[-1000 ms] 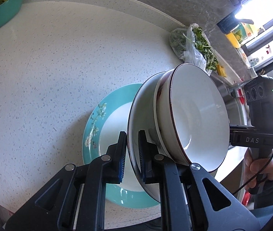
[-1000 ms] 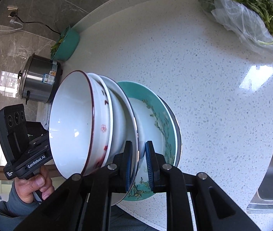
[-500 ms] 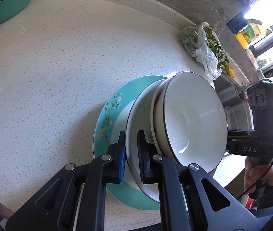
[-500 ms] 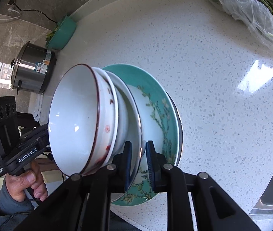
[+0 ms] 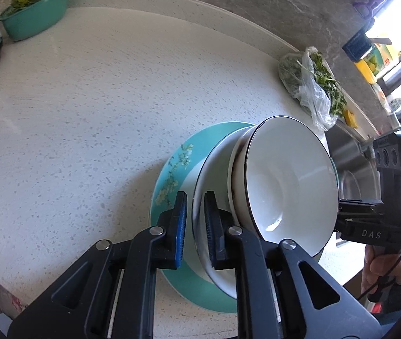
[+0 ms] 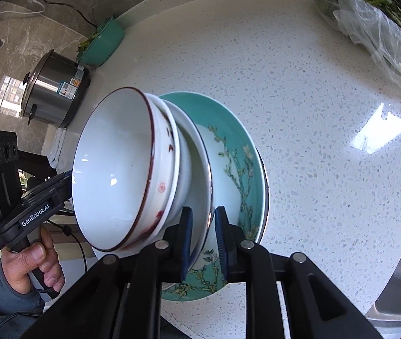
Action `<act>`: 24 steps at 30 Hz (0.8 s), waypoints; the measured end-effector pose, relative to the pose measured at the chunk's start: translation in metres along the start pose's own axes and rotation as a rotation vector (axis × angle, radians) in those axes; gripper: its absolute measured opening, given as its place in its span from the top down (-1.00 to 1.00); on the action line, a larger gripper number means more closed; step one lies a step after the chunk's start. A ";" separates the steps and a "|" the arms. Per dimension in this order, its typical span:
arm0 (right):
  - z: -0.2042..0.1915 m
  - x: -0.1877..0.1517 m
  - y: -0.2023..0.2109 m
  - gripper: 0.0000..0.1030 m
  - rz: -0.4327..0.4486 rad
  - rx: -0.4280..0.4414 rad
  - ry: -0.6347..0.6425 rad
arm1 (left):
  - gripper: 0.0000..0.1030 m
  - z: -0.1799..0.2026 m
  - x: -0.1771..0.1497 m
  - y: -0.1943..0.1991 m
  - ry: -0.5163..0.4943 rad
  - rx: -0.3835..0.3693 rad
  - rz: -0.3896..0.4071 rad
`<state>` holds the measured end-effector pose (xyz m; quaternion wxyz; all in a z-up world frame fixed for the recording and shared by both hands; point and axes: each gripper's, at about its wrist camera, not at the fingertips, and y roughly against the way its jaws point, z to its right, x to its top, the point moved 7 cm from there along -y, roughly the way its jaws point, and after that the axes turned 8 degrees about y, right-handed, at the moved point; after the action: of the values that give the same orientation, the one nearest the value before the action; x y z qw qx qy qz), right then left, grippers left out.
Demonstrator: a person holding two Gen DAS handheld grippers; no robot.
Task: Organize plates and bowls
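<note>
A stack of two white bowls (image 5: 291, 180) sits in a white plate (image 5: 203, 175), held a little above a teal flowered plate (image 5: 172, 169) on the speckled counter. My left gripper (image 5: 194, 223) is shut on the near rim of the white plate. My right gripper (image 6: 202, 237) is shut on the opposite rim of the same white plate (image 6: 200, 169). In the right wrist view the top bowl (image 6: 115, 169) has a dark red rim, and the teal plate (image 6: 237, 152) lies under the stack. Whether the white plate touches the teal plate is unclear.
A teal basin of greens (image 5: 33, 8) stands at the counter's far corner beside a steel rice cooker (image 6: 53, 96). A plastic bag of greens (image 5: 313, 87) lies near the sink (image 5: 350, 158). The counter edge is close below both grippers.
Both grippers have kept hold of the white plate and carried the stack down, closer over the teal plate. The view has drawn back slightly from the counter.
</note>
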<state>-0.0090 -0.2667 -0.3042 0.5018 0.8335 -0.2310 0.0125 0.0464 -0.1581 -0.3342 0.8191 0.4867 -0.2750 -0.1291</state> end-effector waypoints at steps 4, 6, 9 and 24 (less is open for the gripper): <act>0.002 -0.003 0.010 0.30 0.015 -0.026 0.011 | 0.77 0.002 -0.005 0.017 -0.014 0.038 0.039; 0.003 -0.005 0.020 0.16 0.035 -0.031 0.000 | 0.77 0.003 -0.008 0.026 -0.028 0.055 0.049; 0.005 -0.009 0.035 -0.02 0.067 -0.054 -0.021 | 0.61 0.004 -0.008 0.043 -0.063 0.105 0.090; -0.067 0.010 0.115 -1.00 0.294 -0.130 0.167 | -0.51 0.000 0.008 0.162 0.087 0.267 0.391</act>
<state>-0.0315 -0.2584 -0.1729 0.5647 0.7526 -0.3084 0.1400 0.0442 -0.0818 -0.1912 0.7678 0.5334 -0.3431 0.0904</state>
